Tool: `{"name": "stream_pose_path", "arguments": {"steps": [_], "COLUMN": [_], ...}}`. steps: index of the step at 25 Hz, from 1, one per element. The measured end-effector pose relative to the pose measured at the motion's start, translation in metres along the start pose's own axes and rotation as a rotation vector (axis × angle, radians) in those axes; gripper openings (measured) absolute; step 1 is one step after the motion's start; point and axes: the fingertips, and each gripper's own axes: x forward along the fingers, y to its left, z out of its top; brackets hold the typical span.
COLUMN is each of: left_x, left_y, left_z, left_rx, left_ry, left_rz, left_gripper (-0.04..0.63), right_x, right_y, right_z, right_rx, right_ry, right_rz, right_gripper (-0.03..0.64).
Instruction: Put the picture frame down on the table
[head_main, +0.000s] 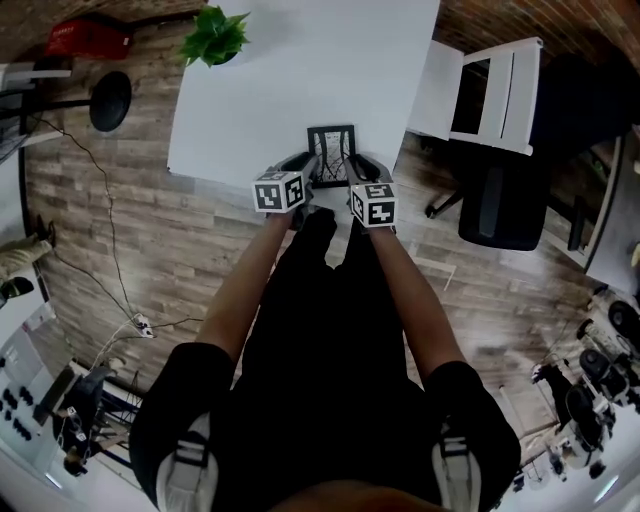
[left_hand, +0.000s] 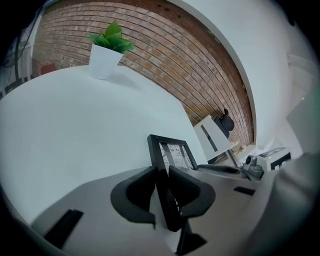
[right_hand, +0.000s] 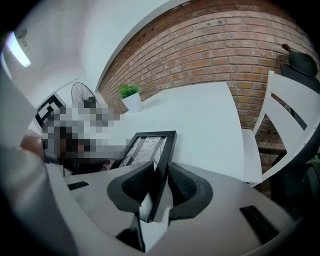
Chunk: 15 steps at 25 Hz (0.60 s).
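A black picture frame (head_main: 331, 155) with a pale sketch print is held over the near edge of the white table (head_main: 270, 90). My left gripper (head_main: 303, 172) is shut on the frame's left side, and in the left gripper view the frame (left_hand: 170, 152) runs between the dark pads (left_hand: 137, 197). My right gripper (head_main: 357, 172) is shut on the right side, where the frame (right_hand: 152, 150) passes edge-on between the pads (right_hand: 187, 187). Whether the frame touches the tabletop I cannot tell.
A potted green plant (head_main: 214, 38) stands at the table's far left corner. A white chair (head_main: 490, 90) and a black office chair (head_main: 500, 205) stand to the right. A fan (head_main: 108, 100) and cables lie on the wooden floor at left.
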Motion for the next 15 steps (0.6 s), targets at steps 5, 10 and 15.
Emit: {"name": "stream_pose_path", "arguments": {"steps": [5,10,15], "left_x": [-0.002,-0.007,-0.028], "left_y": [-0.001,-0.003,-0.032], "left_z": [0.001,0.005,0.013], "left_rx": [0.046,0.058,0.161], "left_ry": [-0.021,-0.048,-0.079], "left_rz": [0.021,0.019,-0.046], "left_gripper": [0.108,0.156,0.156], "right_x": [-0.001,-0.01,-0.034], "right_y": [-0.001,0.0,0.001], "right_z": [-0.001,0.01,0.02], "right_rx": [0.015,-0.038,-0.066], "right_ry": [0.011,-0.03,-0.078], "right_rz": [0.03,0.059,0.079], "right_gripper": [0.087,0.096,0.099]}}
